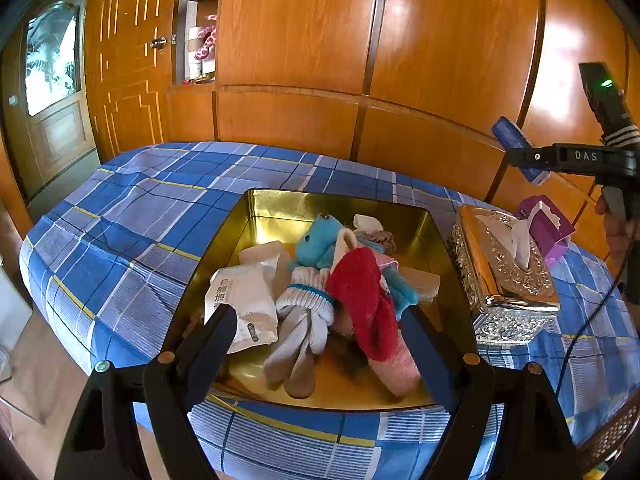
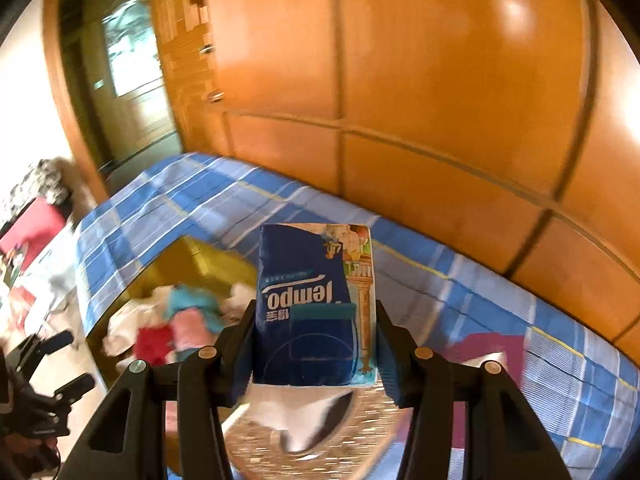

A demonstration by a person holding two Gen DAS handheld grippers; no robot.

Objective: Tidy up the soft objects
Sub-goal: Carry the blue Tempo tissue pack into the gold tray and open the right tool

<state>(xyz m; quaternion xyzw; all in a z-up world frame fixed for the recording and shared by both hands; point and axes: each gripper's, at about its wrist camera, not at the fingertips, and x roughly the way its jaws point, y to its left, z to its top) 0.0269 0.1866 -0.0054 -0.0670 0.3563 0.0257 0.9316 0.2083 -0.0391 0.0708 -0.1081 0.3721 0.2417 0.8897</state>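
Your right gripper (image 2: 316, 344) is clamped on a dark blue Tempo tissue pack (image 2: 314, 304), logo upside down, illustrated strip along its right edge, held up in the air over the silver tissue box (image 1: 504, 276). Your left gripper (image 1: 320, 320) stands wide apart, holding nothing, above the gold tray (image 1: 400, 210) on the blue plaid cloth (image 1: 140, 220). The tray holds a red sock (image 1: 360, 292), teal plush (image 1: 316, 240) and white socks (image 1: 304, 296).

Blue plaid bedspread (image 1: 132, 216), orange wooden wardrobe (image 1: 300, 24) (glossy), ornate silver tissue box (image 1: 516, 300), glass-panelled door (image 1: 52, 64)
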